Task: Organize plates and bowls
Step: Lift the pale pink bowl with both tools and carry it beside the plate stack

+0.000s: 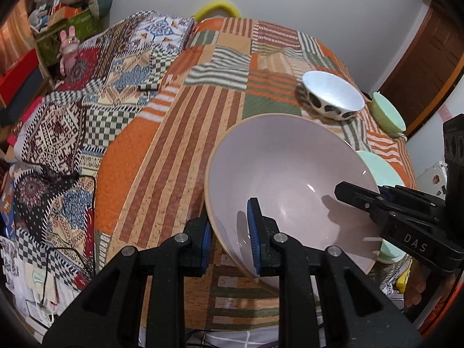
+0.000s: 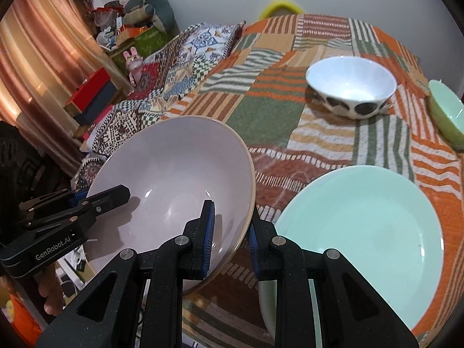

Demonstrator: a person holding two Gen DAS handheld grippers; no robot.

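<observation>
Both grippers hold one large pale pink bowl [image 1: 290, 179] by its rim, above the near part of the table, which is covered with a patchwork cloth [image 1: 185, 133] of orange, green and cream stripes. The bowl is empty; only reflections of light are on its inner wall. It is tilted, so its opening looks up and toward the far end of the table, and being round it has no long axis. The left gripper [image 1: 229, 237] is narrow and clamps the left rim, one blue pad inside the bowl and one outside. The right gripper [image 2: 230, 237] is narrow too and clamps the opposite rim in the same manner. To the right of the bowl a mint green plate [image 2: 368, 232] lies flat on the cloth, with nothing on it. Farther away stands a white bowl with black spots [image 2: 352, 87], upright and empty. Near the right edge is a small green bowl [image 2: 448, 116]; its inside also looks empty.
</observation>
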